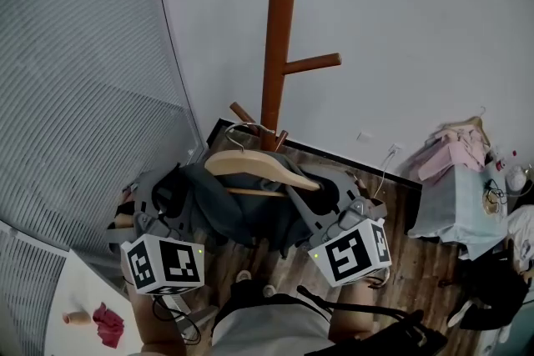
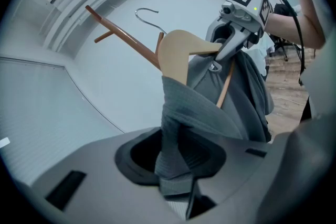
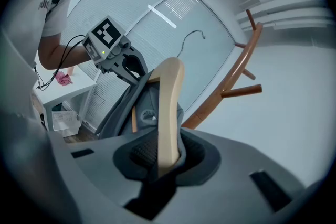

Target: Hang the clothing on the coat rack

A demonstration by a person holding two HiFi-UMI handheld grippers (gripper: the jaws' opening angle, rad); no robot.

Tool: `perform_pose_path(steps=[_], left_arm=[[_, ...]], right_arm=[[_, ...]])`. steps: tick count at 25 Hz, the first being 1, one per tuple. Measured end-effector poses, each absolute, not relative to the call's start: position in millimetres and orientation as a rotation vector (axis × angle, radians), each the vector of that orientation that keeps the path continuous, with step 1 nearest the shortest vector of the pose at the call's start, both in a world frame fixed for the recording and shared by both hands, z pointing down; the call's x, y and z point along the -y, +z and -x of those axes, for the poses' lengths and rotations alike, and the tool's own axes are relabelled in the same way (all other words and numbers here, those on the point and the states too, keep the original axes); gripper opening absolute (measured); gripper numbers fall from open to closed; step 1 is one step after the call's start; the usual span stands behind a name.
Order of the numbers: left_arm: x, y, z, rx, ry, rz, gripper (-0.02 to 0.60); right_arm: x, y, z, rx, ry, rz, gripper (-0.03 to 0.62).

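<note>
A dark grey garment (image 1: pixel 242 213) hangs on a pale wooden hanger (image 1: pixel 259 165) with a metal hook, held up in front of the wooden coat rack (image 1: pixel 279 29). My left gripper (image 1: pixel 158 208) is shut on a fold of the garment (image 2: pixel 194 113) at the hanger's left end; the cloth runs down between its jaws (image 2: pixel 176 165). At the other end my right gripper (image 1: pixel 346 204) is shut on the hanger's arm (image 3: pixel 168 107), which stands upright between its jaws (image 3: pixel 163 160). The hook (image 3: pixel 191 36) is free in the air, short of the rack's pegs (image 3: pixel 241 93).
A white table corner (image 1: pixel 71 296) with a pink cloth (image 1: pixel 107 323) sits at lower left. A cloth-covered table (image 1: pixel 455 204) piled with pink clothes stands at right, dark items on the floor beyond it. Window blinds (image 1: pixel 75 79) fill the left wall.
</note>
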State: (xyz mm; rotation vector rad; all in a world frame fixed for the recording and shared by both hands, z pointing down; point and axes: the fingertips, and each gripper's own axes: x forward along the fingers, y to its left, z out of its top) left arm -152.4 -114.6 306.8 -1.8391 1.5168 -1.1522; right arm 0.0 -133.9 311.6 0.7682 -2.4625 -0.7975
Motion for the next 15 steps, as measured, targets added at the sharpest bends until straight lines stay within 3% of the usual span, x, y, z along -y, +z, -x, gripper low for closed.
perform_pose_path(steps=[15], left_arm=[[161, 277, 135, -1.348, -1.109, 1.829, 0.103]], right_arm=[[189, 290, -17, 2.414, -0.826, -0.696, 0.086]])
